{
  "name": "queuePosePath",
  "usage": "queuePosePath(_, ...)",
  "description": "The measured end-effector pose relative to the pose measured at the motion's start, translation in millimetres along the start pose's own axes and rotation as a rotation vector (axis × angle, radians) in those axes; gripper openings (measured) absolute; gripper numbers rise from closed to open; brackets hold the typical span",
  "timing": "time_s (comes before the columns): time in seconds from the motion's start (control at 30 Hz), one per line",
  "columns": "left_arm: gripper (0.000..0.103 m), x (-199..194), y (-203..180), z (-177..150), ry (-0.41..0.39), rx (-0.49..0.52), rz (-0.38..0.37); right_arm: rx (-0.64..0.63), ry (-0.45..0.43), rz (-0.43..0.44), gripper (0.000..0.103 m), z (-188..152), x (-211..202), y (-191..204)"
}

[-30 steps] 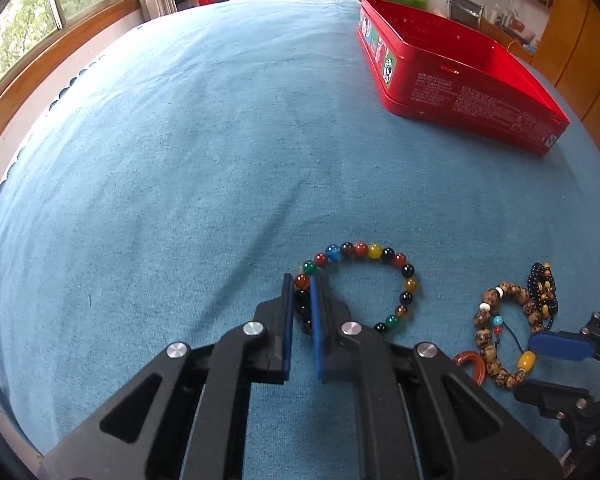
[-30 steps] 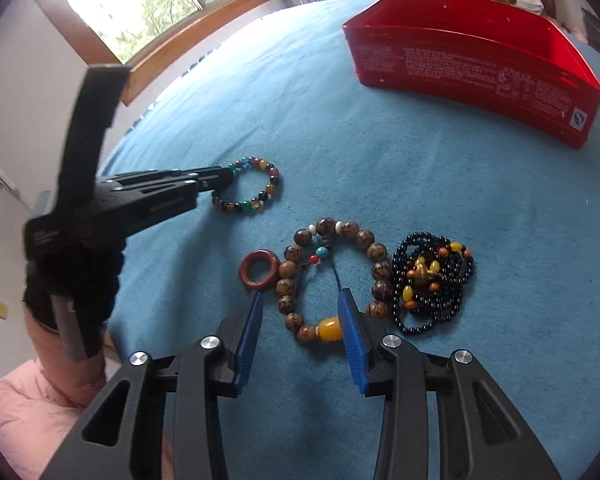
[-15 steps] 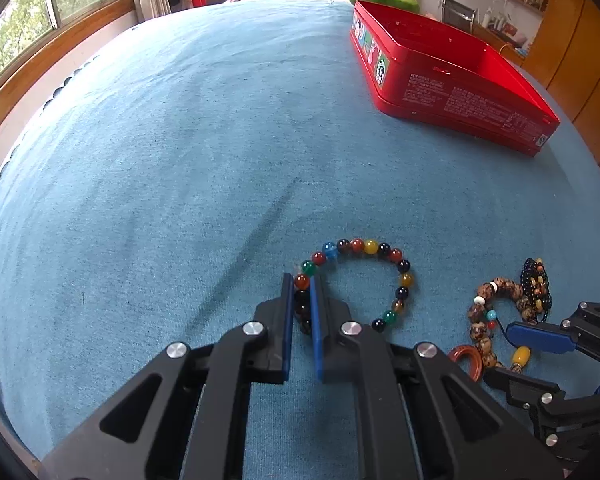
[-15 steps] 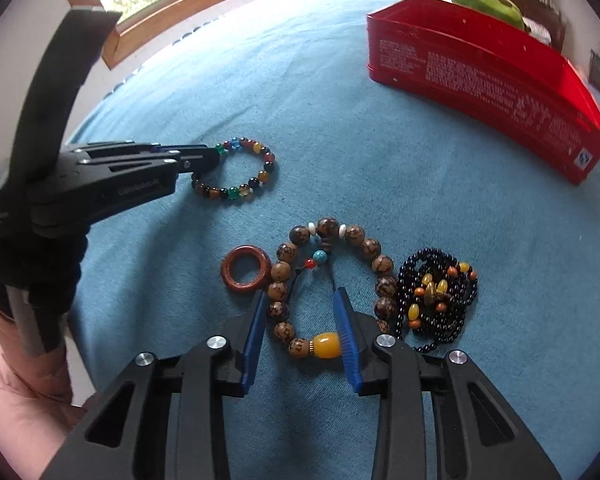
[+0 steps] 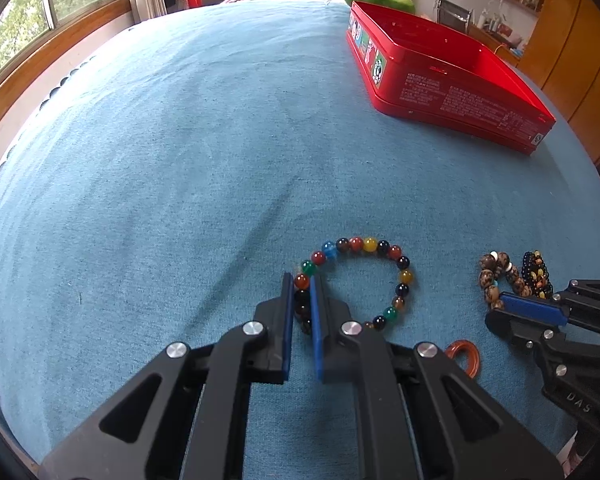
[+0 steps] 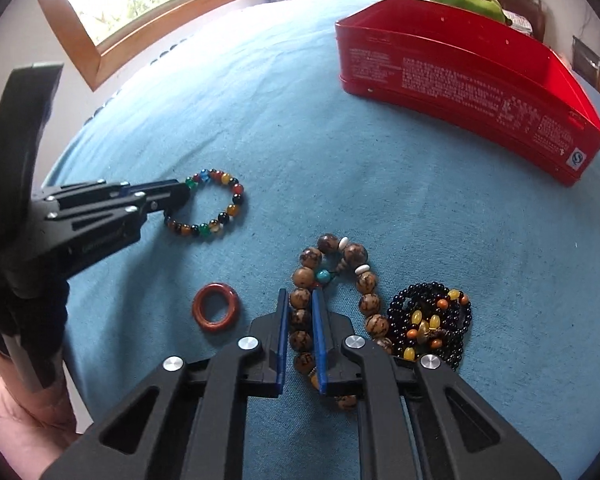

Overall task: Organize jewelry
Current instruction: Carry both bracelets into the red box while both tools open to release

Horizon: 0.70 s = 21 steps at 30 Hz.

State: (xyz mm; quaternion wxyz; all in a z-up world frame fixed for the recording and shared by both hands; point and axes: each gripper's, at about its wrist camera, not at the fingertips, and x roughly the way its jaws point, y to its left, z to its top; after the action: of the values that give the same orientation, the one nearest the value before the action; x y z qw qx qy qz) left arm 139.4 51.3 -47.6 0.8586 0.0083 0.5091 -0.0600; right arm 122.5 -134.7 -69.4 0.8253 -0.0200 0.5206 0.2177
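Colourful bracelet (image 5: 358, 276) between left jaws, wooden bracelet (image 6: 336, 300) between right

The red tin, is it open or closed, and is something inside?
Open: the red tin has no lid, and its inner walls show. The floor is hidden from both views, so contents cannot be told.

The bed (image 5: 180, 160) is covered in a matt blue woven cloth with a faint, slightly rough grain. The red tin (image 5: 452, 92), toward its far right corner, looks like glossy painted metal with printed white text. The multicolored bead bracelet (image 5: 380, 246) has smooth, polished beads that catch the light like glass or stone. The brown bead bracelet (image 6: 364, 284) looks like mottled, satin-finished wood or seed. The black bead string (image 6: 436, 320) is shiny and smooth. The reddish ring (image 6: 216, 308) is glossy. Both the left gripper (image 5: 300, 308) and right gripper (image 6: 300, 320) are matt black plastic with blue pads and bright metal screws.
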Motion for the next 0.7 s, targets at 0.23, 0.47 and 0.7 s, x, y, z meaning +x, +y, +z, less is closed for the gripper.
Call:
queuePosePath(0.23, 0.007, -1, 2, 0, -0.002, -0.009, -0.015, 0.073, -0.02, 0.132, 0.011, 6, -16, -14)
queuePosePath(0.47, 0.006, -8, -5, 5, -0.013, 0.003, -0.067, 0.147, -0.124, 0.207, 0.011, 16, -54, -40)
queuePosePath(0.7, 0.006, -27, -23, 15, -0.067, 0.033, -0.102, 0.196, -0.185, 0.211, 0.011, 20, -78, -61)
